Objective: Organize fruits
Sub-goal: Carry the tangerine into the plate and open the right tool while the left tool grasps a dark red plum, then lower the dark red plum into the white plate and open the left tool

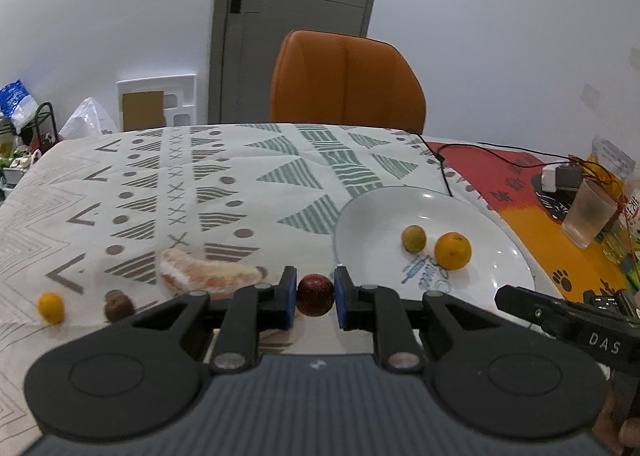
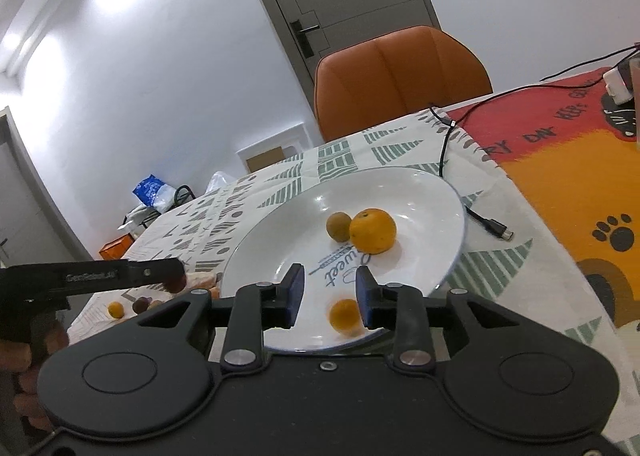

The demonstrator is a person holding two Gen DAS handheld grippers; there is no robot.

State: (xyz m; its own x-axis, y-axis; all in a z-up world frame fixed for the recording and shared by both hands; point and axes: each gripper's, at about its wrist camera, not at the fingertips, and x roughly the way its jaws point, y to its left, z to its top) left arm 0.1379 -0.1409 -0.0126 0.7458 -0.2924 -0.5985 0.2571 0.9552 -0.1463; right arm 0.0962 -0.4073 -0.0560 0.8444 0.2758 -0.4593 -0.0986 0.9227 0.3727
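My left gripper (image 1: 315,298) is shut on a dark red round fruit (image 1: 315,294), held just above the patterned tablecloth, left of the white plate (image 1: 376,211). On the plate lie an orange (image 1: 453,250) and a small olive-brown fruit (image 1: 414,238). My right gripper (image 2: 330,298) is open over the plate's (image 2: 420,191) near rim; a small blurred orange fruit (image 2: 344,316) sits between its fingers, beside the right pad. The orange (image 2: 373,230) and brown fruit (image 2: 338,226) lie farther in. On the cloth lie a peeled citrus piece (image 1: 208,276), a brown fruit (image 1: 119,304) and a small orange fruit (image 1: 51,307).
An orange chair (image 1: 346,79) stands behind the table. A black cable (image 2: 442,151) runs past the plate with its plug (image 2: 498,230) on the cloth. A plastic cup (image 1: 588,213) and a charger (image 1: 556,177) stand at the far right on a red and orange mat.
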